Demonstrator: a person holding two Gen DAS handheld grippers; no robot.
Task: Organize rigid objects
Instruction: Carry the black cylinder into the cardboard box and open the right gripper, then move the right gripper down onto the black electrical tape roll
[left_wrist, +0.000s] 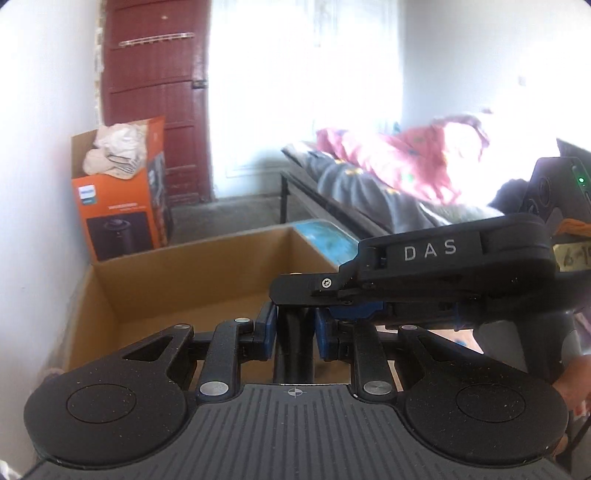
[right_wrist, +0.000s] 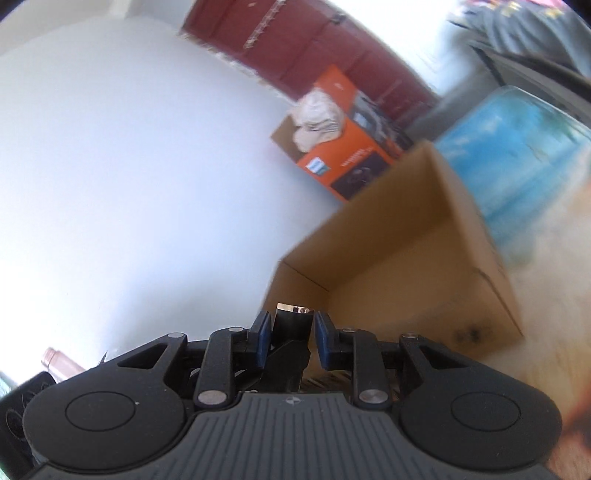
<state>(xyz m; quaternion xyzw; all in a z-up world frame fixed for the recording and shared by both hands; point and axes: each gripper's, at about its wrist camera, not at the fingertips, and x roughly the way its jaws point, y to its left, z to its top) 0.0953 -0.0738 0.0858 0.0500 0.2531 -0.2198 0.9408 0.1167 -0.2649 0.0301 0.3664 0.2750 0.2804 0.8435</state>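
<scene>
Red door (left_wrist: 155, 96) at the back; orange carton (left_wrist: 122, 206) stuffed with pale cloth just left of it, bed with pink blanket (left_wrist: 402, 162) off right.

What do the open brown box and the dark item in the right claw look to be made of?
Open brown box: corrugated cardboard, matte tan, with folded corner creases and raw edges. Dark item in the right claw: probably matte black plastic, with a shiny metallic-looking cap, coppery or gold; blur leaves that uncertain.
</scene>
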